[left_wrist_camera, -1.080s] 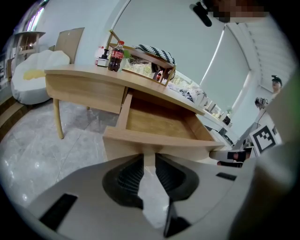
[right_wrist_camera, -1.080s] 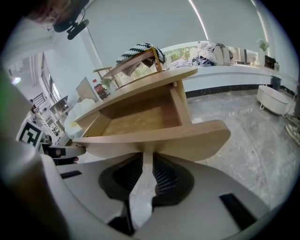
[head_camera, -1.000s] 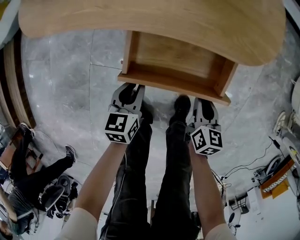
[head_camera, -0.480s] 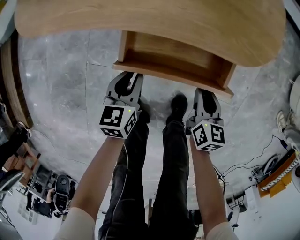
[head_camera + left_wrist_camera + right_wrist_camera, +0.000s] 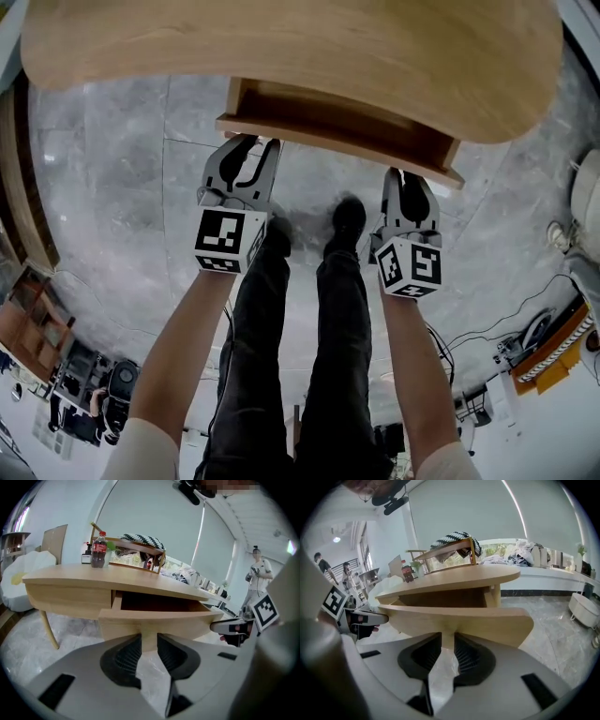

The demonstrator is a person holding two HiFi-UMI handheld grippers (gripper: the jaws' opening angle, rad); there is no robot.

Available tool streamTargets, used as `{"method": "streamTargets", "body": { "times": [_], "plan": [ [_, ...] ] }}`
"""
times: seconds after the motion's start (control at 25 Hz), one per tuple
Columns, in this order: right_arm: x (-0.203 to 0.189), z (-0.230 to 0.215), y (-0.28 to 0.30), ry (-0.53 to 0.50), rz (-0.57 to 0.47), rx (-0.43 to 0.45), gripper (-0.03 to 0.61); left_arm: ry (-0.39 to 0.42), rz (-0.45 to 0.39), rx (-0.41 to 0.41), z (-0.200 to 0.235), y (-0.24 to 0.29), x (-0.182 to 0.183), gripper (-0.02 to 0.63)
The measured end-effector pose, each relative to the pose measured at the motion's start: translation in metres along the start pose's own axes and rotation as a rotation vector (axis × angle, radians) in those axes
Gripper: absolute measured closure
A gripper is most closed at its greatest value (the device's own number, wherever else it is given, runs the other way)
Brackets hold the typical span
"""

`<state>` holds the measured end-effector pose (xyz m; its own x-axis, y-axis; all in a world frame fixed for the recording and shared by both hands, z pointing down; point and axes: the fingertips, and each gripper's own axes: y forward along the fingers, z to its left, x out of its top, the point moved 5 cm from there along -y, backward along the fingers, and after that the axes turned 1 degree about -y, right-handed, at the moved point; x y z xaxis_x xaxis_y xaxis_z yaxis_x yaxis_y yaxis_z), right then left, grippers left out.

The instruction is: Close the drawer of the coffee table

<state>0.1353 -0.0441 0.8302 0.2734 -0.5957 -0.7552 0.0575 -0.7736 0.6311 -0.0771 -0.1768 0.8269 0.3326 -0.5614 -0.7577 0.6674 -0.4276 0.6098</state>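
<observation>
Drawer [image 5: 328, 136] sticks partly out from under the surface [image 5: 281, 47], with its front panel toward the person. A strip of its inside shows between the panel and the surface's edge.

The grey marble floor [image 5: 103, 187] spreads below. The surface is a curved top of pale wood. On it sits a wooden rack [image 5: 140, 550] with a black-and-white striped cloth [image 5: 145, 540] over it. The person's legs [image 5: 281, 356], in dark trousers, stand between the two arms.

Left claw [image 5: 256, 145] has its tips at the left part of the panel, and right claw [image 5: 405, 175] has its tips at the right part. I cannot tell whether they press on the wood. The jaws of both stand apart and have just been opening. Each gripper view shows only the panel's lower edge and the floor through the gap, with nothing clamped.

Each claw carries a white cube [image 5: 225, 241] with black square markers and no letters. A dark cola bottle [image 5: 98, 550] with a red cap and red label stands on the surface beside the rack. Its print is too small to read.
</observation>
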Motion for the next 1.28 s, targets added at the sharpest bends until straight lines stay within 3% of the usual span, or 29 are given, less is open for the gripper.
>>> {"method": "streamTargets", "body": {
  "times": [0.2, 0.68, 0.96, 1.28],
  "plan": [
    [0.002, 0.001, 0.014, -0.07, -0.023, 0.018, 0.462, 0.051, -0.031, 0.003, 0.007, 0.012, 0.002, 0.495],
    [0.022, -0.006, 0.033, -0.118, -0.098, -0.032, 0.453, 0.098, -0.088, 0.019, 0.011, 0.033, 0.025, 0.495],
    [0.035, -0.012, 0.048, -0.137, -0.14, -0.069, 0.454, 0.07, -0.118, 0.071, 0.014, 0.048, 0.037, 0.495],
    [0.043, -0.016, 0.058, -0.13, -0.196, -0.134, 0.483, 0.115, -0.154, 0.122, 0.021, 0.058, 0.045, 0.535]
  ]
}}
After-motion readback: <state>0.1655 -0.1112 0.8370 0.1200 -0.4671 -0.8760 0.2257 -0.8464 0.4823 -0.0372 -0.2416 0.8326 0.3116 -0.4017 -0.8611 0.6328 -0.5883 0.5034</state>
